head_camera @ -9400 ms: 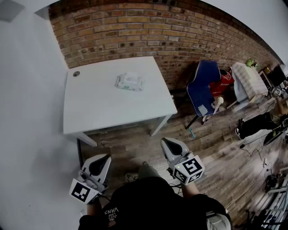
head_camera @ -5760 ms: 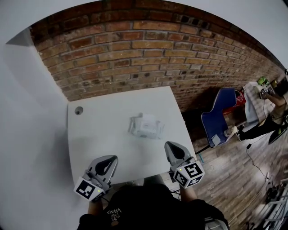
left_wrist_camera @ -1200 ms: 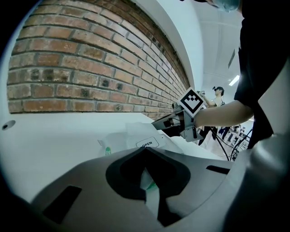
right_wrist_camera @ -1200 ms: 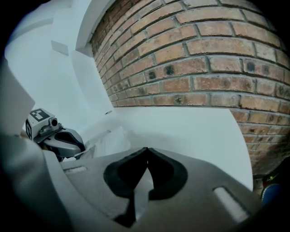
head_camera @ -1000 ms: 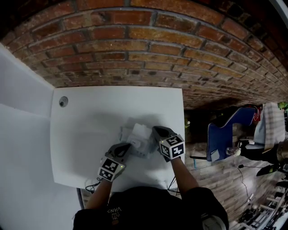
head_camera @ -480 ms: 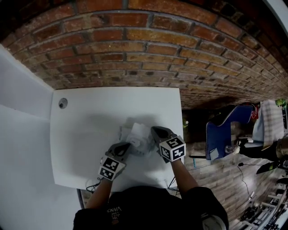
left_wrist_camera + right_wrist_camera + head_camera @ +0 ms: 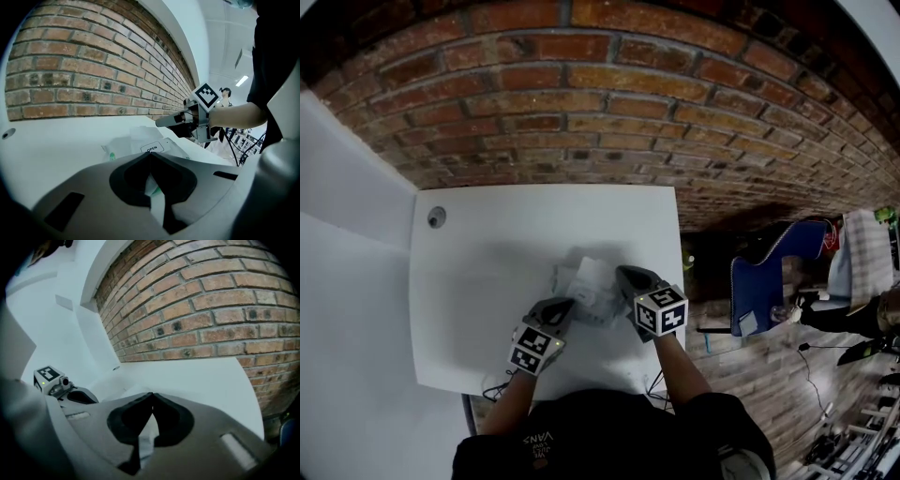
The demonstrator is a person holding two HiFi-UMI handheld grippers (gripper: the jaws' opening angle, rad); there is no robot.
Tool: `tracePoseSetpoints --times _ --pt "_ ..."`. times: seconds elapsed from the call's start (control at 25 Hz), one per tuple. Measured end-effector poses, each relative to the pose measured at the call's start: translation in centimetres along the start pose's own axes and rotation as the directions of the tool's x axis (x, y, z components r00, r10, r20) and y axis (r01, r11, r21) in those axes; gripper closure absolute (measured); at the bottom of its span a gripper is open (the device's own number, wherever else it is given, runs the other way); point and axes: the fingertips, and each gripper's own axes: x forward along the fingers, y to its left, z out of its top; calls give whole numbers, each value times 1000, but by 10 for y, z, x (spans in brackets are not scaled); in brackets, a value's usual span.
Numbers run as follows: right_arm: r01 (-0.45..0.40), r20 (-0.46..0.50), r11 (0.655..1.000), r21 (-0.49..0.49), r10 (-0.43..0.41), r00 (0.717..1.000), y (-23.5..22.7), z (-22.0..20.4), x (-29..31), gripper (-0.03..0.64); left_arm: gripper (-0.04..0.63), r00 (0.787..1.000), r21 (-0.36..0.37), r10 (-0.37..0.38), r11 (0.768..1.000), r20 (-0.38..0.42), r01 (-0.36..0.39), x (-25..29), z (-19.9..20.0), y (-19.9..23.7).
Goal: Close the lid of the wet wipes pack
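White table (image 7: 469, 309), both grippers on the wet wipes pack (image 7: 586, 300)
Left gripper (image 7: 564, 303) is pinched shut on the pack's near end, with white-and-green wrapper caught just behind its fingertips. The right gripper (image 7: 622, 273) is clamped too, with the white lid (image 7: 595, 275) flap between its fingers. The rest of the pack lies just past the left tips, "OPEN" label up, brick wall (image 7: 581, 112) beyond.

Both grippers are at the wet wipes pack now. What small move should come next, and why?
Probably lower the right gripper to press the lid flat onto the wet wipes pack. The lid seems lifted, the right gripper's shut jaws sit just beside it, and the left gripper, also shut, is at the pack's near edge, where it could steady it.
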Motion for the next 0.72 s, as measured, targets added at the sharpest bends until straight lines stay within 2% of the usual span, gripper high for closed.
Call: tracePoseSetpoints --times 0.08,0.2,0.72 --pt "49 -19 999 15 -49 999 -13 -6 -1 618 595 1000 0 -1 1000 -2 1 -1 0 0" --pt "64 -37 998 15 -64 997 -21 -10 -1 618 595 1000 -2 2 1000 -5 -2 0 -1 1" --pt "20 -58 1000 0 -19 998 -18 -17 12 618 595 1000 -13 12 1000 -5 -12 2 -2 2"
